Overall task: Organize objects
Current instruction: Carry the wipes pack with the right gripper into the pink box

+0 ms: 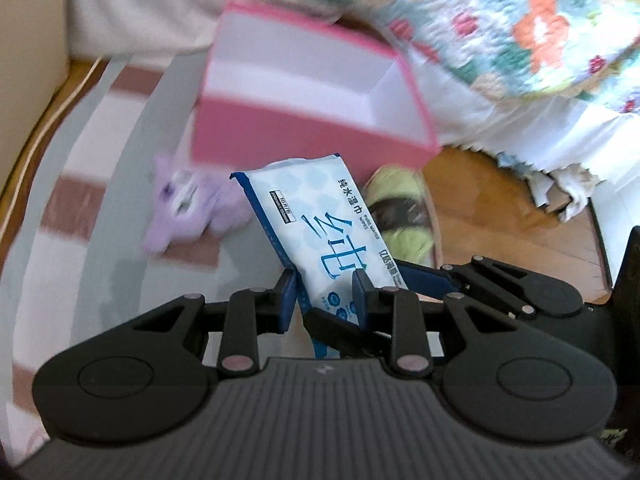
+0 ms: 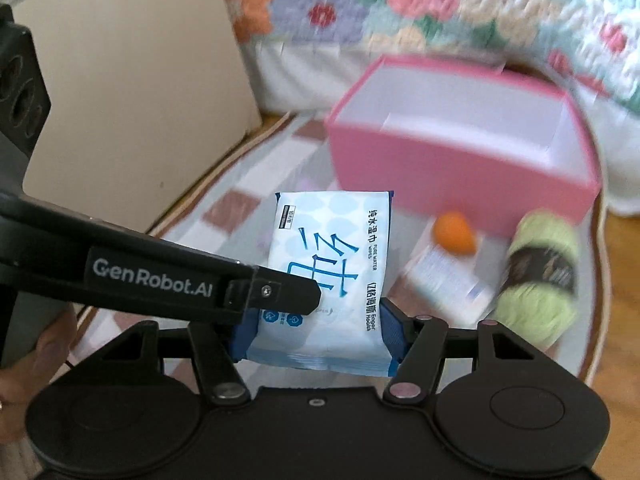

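Two grippers on one wet-wipe pack (image 2: 328, 280), held up over the patterned rug (image 1: 80, 200): right gripper (image 2: 318, 336) clamped across the pack's near end, blue pads pressing both sides; left gripper (image 1: 324, 292) closed on the same pack from the other side, one black finger (image 2: 280, 292) lying across its printed face. Looks like a hand-over or two-handed carry, mid-step, with the pack not yet put away. Beyond it on the rug, an orange ball (image 2: 454, 234) resting on a white card (image 2: 452, 276), a green yarn skein (image 2: 540, 276) near the rug's right edge, a purple plush toy (image 1: 180, 208) just beside the box. Farthest, by the flowered quilt (image 2: 480, 8), the open pink box (image 2: 460, 176), apparently empty. Next, probably: release with one gripper, carry the pack over the box's near wall, lower it inside, then open.
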Available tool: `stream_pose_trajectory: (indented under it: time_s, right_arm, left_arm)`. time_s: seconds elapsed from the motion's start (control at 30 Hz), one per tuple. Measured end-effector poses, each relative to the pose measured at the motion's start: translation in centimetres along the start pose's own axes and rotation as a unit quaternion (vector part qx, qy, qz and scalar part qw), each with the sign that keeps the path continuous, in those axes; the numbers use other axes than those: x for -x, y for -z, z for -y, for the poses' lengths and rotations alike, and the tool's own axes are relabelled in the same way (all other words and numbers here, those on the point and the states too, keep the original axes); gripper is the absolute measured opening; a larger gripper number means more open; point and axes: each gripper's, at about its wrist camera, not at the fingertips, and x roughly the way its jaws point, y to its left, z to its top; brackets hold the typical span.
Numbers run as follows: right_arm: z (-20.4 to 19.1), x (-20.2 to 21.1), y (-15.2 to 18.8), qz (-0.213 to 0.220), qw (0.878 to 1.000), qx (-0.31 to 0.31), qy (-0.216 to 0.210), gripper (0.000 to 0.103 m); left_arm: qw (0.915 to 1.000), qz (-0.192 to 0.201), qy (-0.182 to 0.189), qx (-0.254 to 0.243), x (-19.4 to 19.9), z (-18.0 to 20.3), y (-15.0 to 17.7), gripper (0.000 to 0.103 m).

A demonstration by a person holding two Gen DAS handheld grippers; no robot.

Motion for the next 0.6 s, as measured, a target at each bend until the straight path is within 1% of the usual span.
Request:
stream_pose_trajectory:
  time_s: [0.07,0.13,0.3,0.43,0.6]
  right_arm:
    - [0.7,1.2,-1.5,0.017,1.000,0.009,0.011,0.068]
    - [1.7,2.5,-3.2,0.031,0.999,0.012,0.024,0.068]
    - [4.5,3.4,-7.6,0.031,0.998,-0.004,0.051,0.068]
    - [7.2,2.5,-10.8,0.032,0.997,0.001,0.070,0.068]
    - [11.2,0.0,-13.7,0.028,0.996,-0.005,0.088,0.067]
  left_arm:
    - [0.9998,0.007,0.003,-0.016,0.3,1.6,-2.2,0.027]
    - [0.9997,0.009,0.011,-0.020,0.2,2.8,-4.1,0.027]
    - [0.9990,0.004,0.028,-0.033,-1.3,5.7,-9.3,0.027]
    - [0.9987,-0.011,0.039,-0.029,-4.4,7.0,-13.4,0.027]
    - [0.9984,-0.038,0.038,-0.016,-10.2,6.9,-17.5,0.027]
